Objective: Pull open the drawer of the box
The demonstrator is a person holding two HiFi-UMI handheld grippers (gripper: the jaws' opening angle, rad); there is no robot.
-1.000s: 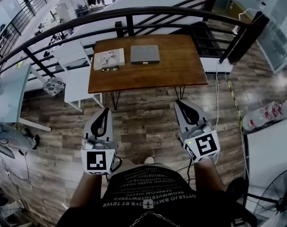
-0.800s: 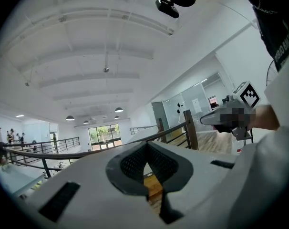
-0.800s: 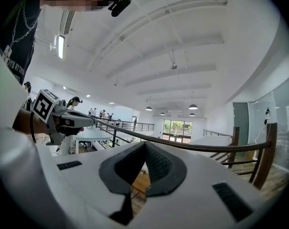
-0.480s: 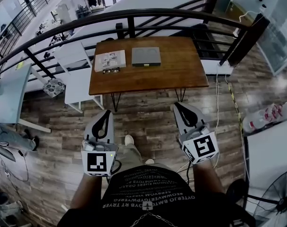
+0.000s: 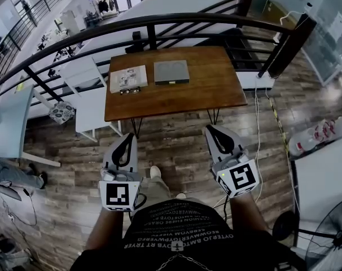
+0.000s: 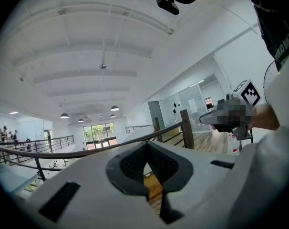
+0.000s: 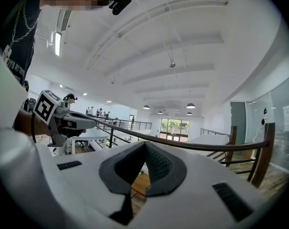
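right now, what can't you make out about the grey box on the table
Grey box, head view: too small and far to show a drawer or handle.
Sheet beside it, head view: print too small to read.
Both gripper views: box hidden behind the jaws; only a sliver of table shows.

**Open floor in front, rail close behind**

The wooden floor [image 5: 171, 137] lies open between the tabletop [image 5: 219, 86] and the left claw [image 5: 127, 137] and right claw [image 5: 211, 130], both closed. The tabletop's right half is bare wood. The grey box [image 5: 171, 72] sits mid-back, with a booklet [image 5: 128, 78] just beside it on the left. A dark railing [image 5: 159, 20] curves close behind the far edge. A white chair [image 5: 92, 97] stands at the tabletop's left side.
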